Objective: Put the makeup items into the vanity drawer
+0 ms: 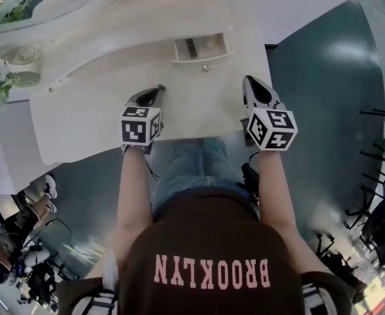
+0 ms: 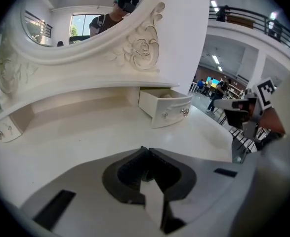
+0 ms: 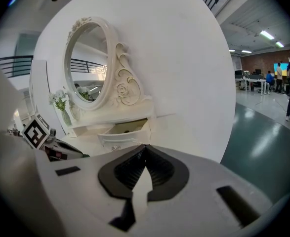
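The job looks nearly done: the drawer (image 1: 204, 59) stands open at twelve o'clock on the vanity top (image 1: 94, 84), with a dark item (image 1: 191, 46) inside (anything else there can't be made out) and no makeup left outside, while the left gripper (image 1: 159, 88) at its seven o'clock and the right gripper (image 1: 247, 80) at its five hover with jaws together, empty.

Head view from steeply above; both gripper views low over the tabletop (image 1: 107, 84), toward the shared drawer (image 1: 202, 60).
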Demonstrator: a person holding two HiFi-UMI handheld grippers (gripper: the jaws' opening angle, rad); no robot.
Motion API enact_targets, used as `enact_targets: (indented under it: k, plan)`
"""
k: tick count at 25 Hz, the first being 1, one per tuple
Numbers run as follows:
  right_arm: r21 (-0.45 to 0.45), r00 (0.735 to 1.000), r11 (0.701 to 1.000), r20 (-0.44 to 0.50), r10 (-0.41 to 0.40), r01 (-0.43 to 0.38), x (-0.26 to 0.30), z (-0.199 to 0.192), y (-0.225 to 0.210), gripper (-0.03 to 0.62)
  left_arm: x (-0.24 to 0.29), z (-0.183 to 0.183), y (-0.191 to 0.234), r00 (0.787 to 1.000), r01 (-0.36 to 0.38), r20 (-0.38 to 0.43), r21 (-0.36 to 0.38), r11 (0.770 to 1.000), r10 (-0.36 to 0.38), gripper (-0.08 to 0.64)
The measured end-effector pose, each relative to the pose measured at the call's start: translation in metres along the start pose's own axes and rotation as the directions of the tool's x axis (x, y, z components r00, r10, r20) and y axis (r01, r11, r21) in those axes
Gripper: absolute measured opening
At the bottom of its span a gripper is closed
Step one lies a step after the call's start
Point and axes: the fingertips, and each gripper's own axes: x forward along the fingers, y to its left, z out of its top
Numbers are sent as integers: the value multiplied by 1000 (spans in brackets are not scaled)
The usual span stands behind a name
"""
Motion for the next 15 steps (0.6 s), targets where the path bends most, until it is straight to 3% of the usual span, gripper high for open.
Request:
enact_targets:
  k: [15]
  plan:
    - [-53,988,998,153,-10,19,-21,71,8,-2,-34,76,0,987,-24,162,86,996,10,20]
